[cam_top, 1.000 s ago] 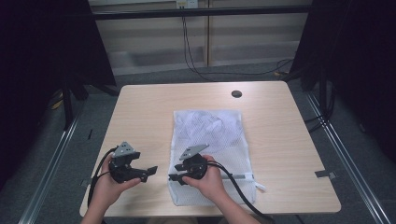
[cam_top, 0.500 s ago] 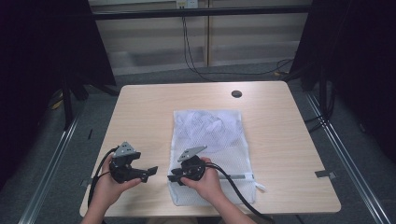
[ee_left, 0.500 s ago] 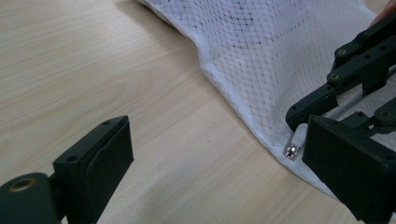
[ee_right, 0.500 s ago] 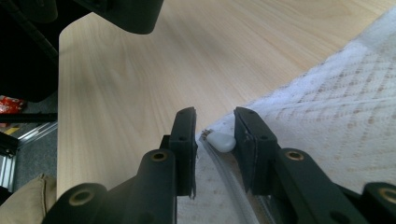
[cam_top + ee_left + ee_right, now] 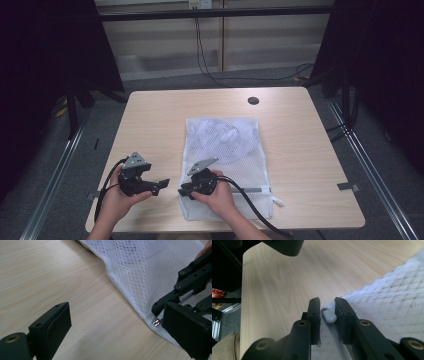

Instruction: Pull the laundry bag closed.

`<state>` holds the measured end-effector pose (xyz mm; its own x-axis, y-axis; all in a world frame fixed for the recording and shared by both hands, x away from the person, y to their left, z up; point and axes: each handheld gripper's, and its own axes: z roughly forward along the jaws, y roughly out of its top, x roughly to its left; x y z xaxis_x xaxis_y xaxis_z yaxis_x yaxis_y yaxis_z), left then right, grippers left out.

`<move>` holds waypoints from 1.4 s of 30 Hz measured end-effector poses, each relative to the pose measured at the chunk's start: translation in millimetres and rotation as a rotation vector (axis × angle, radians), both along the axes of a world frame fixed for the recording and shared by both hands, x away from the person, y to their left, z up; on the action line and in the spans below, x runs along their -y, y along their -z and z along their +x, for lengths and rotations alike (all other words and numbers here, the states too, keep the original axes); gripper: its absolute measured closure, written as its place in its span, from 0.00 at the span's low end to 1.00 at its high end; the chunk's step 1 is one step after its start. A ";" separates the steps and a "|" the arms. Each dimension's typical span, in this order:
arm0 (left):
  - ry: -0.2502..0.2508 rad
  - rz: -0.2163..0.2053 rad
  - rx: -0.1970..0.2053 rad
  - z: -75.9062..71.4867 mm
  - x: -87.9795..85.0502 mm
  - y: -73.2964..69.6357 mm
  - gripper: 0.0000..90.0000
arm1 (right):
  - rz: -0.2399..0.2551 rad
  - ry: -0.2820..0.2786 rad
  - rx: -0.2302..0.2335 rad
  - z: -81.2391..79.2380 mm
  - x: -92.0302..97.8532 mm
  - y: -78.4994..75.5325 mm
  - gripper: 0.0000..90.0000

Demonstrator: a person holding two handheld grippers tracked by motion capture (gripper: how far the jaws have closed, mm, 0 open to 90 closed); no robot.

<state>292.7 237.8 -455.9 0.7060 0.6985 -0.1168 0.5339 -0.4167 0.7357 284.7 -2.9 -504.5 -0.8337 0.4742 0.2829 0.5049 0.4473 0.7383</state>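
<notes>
A white mesh laundry bag (image 5: 227, 150) lies flat in the middle of the table with pale cloth inside. My right gripper (image 5: 183, 192) is at the bag's near left corner. In the right gripper view its jaws (image 5: 327, 308) stand a narrow gap apart, shut on the small white zipper pull (image 5: 330, 317) at the bag's edge (image 5: 392, 297). My left gripper (image 5: 163, 185) rests just left of that corner, open with nothing in it. In the left gripper view (image 5: 117, 325) the bag's hem (image 5: 125, 292) and the metal slider (image 5: 156, 322) lie ahead, beside the right gripper's linkage (image 5: 192, 277).
A small black round disc (image 5: 253, 100) sits near the table's far edge. The wooden table top (image 5: 150, 130) is bare left of the bag. The near table edge runs just under both hands. Black cables trail from both grippers toward the person.
The right gripper has crept slightly left and toward the near edge at the bag's corner. The left gripper has stayed nearly still.
</notes>
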 end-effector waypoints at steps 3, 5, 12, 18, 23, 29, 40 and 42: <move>-0.001 -0.001 0.000 0.2 -0.3 0.0 0.10 | -0.009 -0.009 0.007 -0.1 -0.1 -0.8 0.90; 0.000 0.000 -0.004 0.1 -0.3 0.2 0.10 | -0.016 -0.011 0.007 -0.5 0.3 -2.1 0.91; 0.007 -0.002 -0.013 0.2 1.7 1.3 0.10 | 0.019 0.000 0.011 -0.2 4.9 -9.1 0.91; 0.027 -0.001 -0.027 -0.1 6.0 3.6 0.10 | 0.058 0.018 0.005 1.4 12.8 -17.1 0.91; 0.046 -0.018 -0.052 -0.4 9.8 6.2 0.09 | 0.097 0.040 0.009 3.3 20.7 -23.8 0.91; 0.053 -0.037 -0.082 -0.6 13.6 10.1 0.09 | 0.125 0.050 0.000 4.1 24.2 -27.4 0.91; 0.116 -0.105 -0.167 -2.2 26.7 14.2 0.11 | 0.142 0.061 0.015 4.3 29.5 -32.4 0.91; 0.120 -0.126 -0.177 -2.4 29.3 14.4 0.11 | 0.149 0.062 0.016 4.1 30.2 -33.5 0.91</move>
<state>290.3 208.6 -470.2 0.7437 0.5830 -0.3270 0.6115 -0.3958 0.6851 288.8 -33.1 -470.9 -0.8091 0.4784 0.3412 0.5160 0.3006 0.8021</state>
